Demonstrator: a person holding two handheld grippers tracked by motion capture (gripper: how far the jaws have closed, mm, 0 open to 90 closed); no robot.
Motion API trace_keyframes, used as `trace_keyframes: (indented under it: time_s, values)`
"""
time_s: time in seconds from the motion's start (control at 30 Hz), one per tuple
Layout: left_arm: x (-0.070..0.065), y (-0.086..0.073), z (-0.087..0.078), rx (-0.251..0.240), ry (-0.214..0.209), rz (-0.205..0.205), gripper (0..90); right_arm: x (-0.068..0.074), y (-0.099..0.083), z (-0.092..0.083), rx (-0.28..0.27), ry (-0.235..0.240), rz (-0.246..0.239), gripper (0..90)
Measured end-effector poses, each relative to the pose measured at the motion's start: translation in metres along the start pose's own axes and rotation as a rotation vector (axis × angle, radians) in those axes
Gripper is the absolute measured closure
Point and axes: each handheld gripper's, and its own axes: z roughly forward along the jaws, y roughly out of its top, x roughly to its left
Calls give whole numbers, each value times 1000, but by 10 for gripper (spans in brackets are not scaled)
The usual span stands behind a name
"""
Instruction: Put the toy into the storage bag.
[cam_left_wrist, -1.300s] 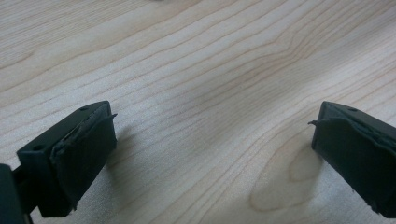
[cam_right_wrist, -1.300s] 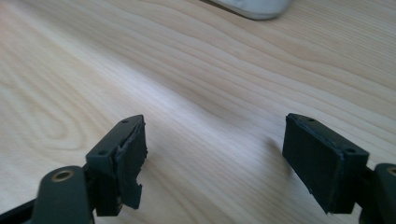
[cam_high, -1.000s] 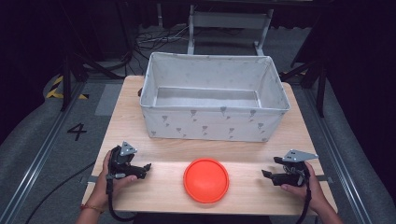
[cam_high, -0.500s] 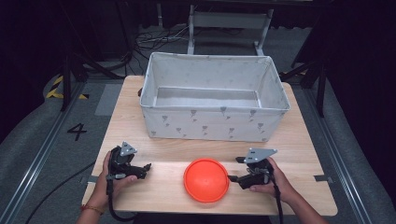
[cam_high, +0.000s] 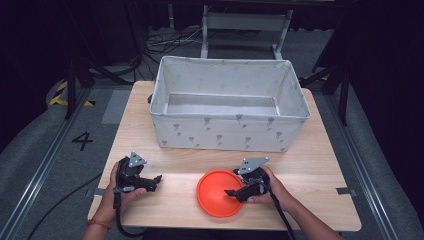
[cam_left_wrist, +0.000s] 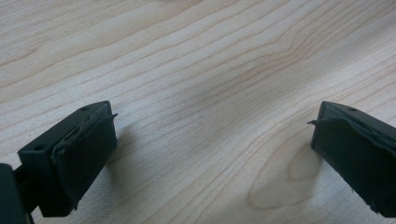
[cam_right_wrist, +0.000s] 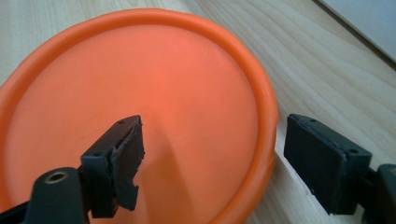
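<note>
Orange and round, a shallow plastic plate (cam_high: 218, 192) lies on the pale wooden table (cam_high: 320, 165) in the high view, near the front edge and well in front of a white fabric storage bin (cam_high: 227, 132) whose inside looks empty. The right gripper (cam_high: 231, 192) reaches over the plate's right rim, while the left gripper (cam_high: 156, 178) rests apart on the bare wood at the left. Seen from the left gripper view, its jaws stand spread wide with nothing but table grain between them. Seen from the right gripper view, the jaws have just been opening and straddle the plate's rim (cam_right_wrist: 261, 116), one over the orange face, one outside above the wood, not yet pressing. The step looks like taking hold of the plate; next the jaws must pinch the rim, probably to lift it toward the bin.
</note>
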Motion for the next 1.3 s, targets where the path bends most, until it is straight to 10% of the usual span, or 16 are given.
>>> trace_keyframes:
  time_s: [0.47, 0.7, 1.03, 1.3]
  values:
    - [0, 0, 0, 0, -1, 1, 5, 1, -3, 6, -11, 22, -18, 260]
    - [0, 0, 0, 0, -2, 3, 5, -23, 7, 2, 45, 87, 66, 619]
    - [0, 0, 0, 1, -6, 4, 5, -38, 11, -2, 16, 207, 130, 770]
    - [0, 0, 0, 0, -5, 3, 5, -30, 24, -27, -6, 192, 62, 822]
